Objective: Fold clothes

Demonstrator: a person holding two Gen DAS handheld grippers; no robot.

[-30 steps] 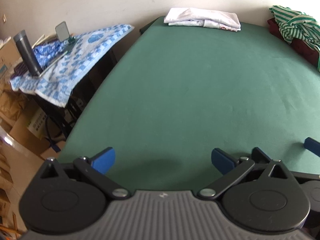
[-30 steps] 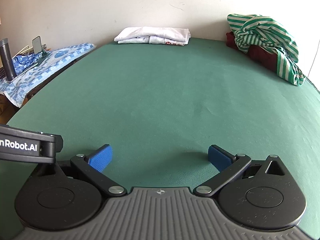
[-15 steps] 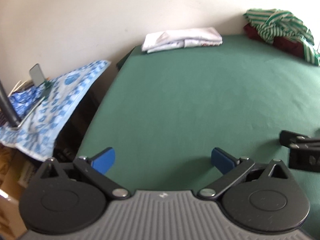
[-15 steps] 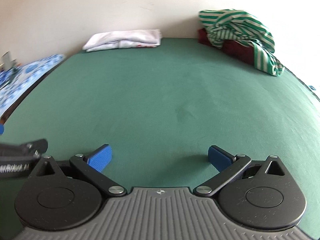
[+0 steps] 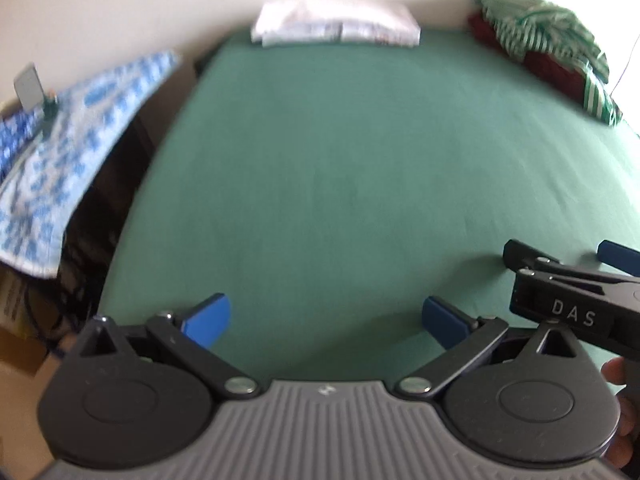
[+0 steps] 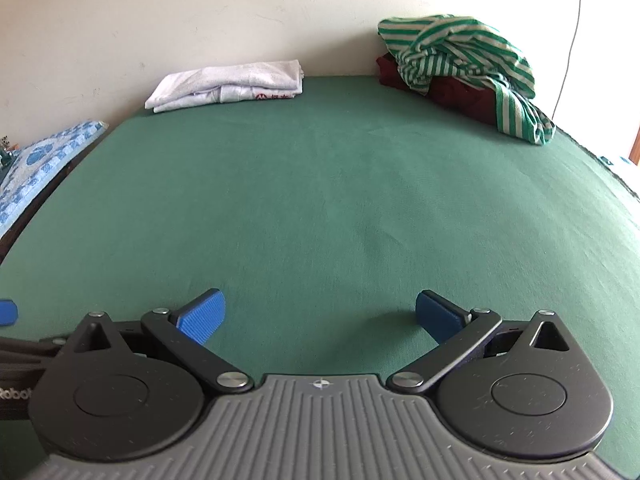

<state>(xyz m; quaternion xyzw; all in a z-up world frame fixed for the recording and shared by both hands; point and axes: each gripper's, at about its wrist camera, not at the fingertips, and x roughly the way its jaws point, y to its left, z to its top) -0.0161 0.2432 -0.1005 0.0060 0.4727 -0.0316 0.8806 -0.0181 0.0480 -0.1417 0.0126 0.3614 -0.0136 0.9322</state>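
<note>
The striped shirt [image 6: 466, 60] is lying crumpled at the far right corner of the green table [image 6: 320, 184], draped over a dark red garment [image 6: 452, 90] that is sitting under it against the wall. In the left wrist view we are seeing the same heap, the striped shirt [image 5: 548, 36] spilling over the dark red garment [image 5: 552, 68], though that picture is blurred. Along the far edge, well apart from the heap, a pile of folded white clothes [image 6: 228, 84] is resting near the wall; it is also showing in the left view [image 5: 336, 26].

We are holding both tools low over the near part of the table, well apart from all the clothes. The right gripper [image 6: 320, 316] is standing with its blue pads spread wide and nothing between them. The left gripper [image 5: 326, 320] is likewise spread wide and holding nothing. The two are hovering side by side, the right one's black arm reaching into the left view at the right edge.

To the left of the table, a blue patterned cloth [image 5: 68, 152] is covering a lower surface.
</note>
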